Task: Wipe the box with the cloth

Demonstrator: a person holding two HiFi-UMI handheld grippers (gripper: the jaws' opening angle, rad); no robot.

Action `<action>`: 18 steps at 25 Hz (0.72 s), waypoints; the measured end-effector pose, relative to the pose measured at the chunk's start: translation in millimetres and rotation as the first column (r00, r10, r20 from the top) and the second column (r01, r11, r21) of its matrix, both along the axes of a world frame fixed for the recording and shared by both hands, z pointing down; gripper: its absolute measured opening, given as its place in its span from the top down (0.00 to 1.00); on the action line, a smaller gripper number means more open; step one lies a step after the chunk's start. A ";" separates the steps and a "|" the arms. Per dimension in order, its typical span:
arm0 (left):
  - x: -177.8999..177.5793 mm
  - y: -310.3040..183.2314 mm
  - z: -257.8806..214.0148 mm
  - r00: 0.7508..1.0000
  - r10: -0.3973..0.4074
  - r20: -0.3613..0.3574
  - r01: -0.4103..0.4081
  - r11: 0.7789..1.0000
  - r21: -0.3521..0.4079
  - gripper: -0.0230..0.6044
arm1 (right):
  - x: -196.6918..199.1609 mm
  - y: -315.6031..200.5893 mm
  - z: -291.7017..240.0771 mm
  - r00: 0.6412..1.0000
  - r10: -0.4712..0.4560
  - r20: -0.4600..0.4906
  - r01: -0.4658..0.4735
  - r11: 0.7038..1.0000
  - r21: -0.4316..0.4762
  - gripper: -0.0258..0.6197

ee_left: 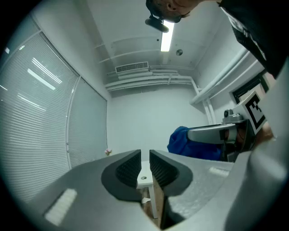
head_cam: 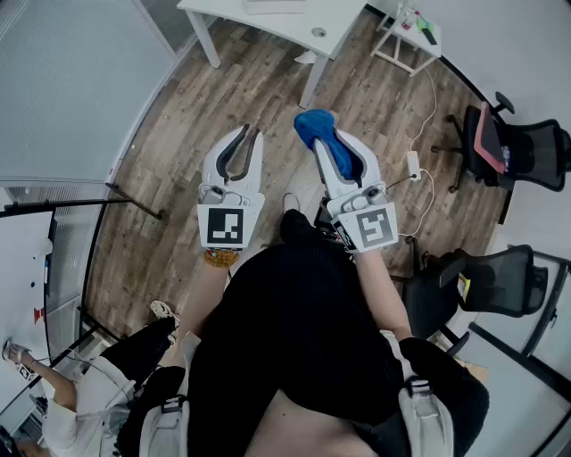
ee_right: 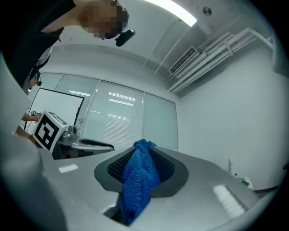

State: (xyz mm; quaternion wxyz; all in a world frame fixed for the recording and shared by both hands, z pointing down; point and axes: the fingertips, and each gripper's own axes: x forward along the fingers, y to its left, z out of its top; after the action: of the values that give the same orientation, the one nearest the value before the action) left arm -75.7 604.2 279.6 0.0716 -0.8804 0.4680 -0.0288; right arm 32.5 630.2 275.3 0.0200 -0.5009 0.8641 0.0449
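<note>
Cloth point(ee_right: 137, 180) pinched in right gripper point(ee_right: 143, 148); left gripper point(ee_left: 145, 158), beside cloth, nearly closed, empty. No box visible; grip firmly.

In the head view the left gripper point(head_cam: 247, 134) and the right gripper point(head_cam: 323, 138) sit side by side at the middle of the frame, apart, both pointing toward the top edge. The cloth point(head_cam: 312, 123) sits between the right gripper's jaws and sticks out past their tips. Beyond the jaws, at top centre, a counter point(head_cam: 268, 20) stands on the floor point(head_cam: 178, 152), with a small table point(head_cam: 403, 40) to its right. At the right edge an upper chair point(head_cam: 526, 147) stands above a lower chair point(head_cam: 495, 286). A whiteboard point(head_cam: 22, 268) fills the left edge, and another person point(head_cam: 107, 375) is below it in the lower left corner.
</note>
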 end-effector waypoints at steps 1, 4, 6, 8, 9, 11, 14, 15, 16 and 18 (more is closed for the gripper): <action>5.4 -7.9 0.0 1.000 -0.002 -0.005 0.002 1.000 -0.002 0.72 | 4.9 -6.9 -0.7 1.000 -0.013 0.013 0.013 1.000 0.001 0.79; 20.6 -31.1 0.5 1.000 -0.010 -0.015 0.010 1.000 -0.011 0.72 | 20.4 -28.5 -2.2 0.997 -0.050 0.053 0.050 0.999 0.004 0.79; 28.6 -47.0 2.2 1.000 -0.023 -0.019 0.022 1.000 -0.019 0.72 | 31.5 -46.3 -1.4 0.996 -0.062 0.069 0.062 0.998 0.003 0.79; 36.6 -63.2 5.8 0.999 -0.036 -0.008 0.036 0.999 -0.022 0.72 | 43.9 -66.5 0.9 0.994 -0.069 0.082 0.070 0.998 0.001 0.78; 40.9 -70.4 7.7 0.999 -0.043 -0.002 0.043 0.999 -0.023 0.72 | 50.7 -75.9 2.3 0.993 -0.074 0.093 0.075 0.997 -0.003 0.78; 48.0 -81.4 10.7 0.998 -0.058 -0.001 0.058 0.998 -0.026 0.72 | 62.8 -90.8 5.9 0.990 -0.089 0.110 0.091 0.996 -0.013 0.78; 49.0 -95.2 21.8 0.995 -0.098 0.014 0.098 0.994 -0.048 0.72 | 75.8 -110.8 12.8 0.988 -0.107 0.112 0.110 0.994 -0.023 0.78; 48.5 -99.8 25.5 0.994 -0.109 0.020 0.110 0.992 -0.056 0.72 | 79.5 -118.3 14.8 0.988 -0.108 0.113 0.112 0.993 -0.028 0.78; 48.6 -104.1 28.4 0.993 -0.117 0.023 0.118 0.991 -0.063 0.72 | 82.9 -125.3 16.7 0.987 -0.108 0.116 0.113 0.993 -0.036 0.78; 49.7 -112.9 31.9 0.992 -0.123 0.024 0.124 0.990 -0.072 0.72 | 88.2 -138.1 20.5 0.986 -0.108 0.125 0.116 0.992 -0.052 0.78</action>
State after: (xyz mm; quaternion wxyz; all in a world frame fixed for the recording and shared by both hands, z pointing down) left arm -26.0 491.2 311.4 0.0419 -0.8514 0.5195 -0.0589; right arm 120.7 492.1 295.8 0.0603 -0.4537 0.8890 -0.0128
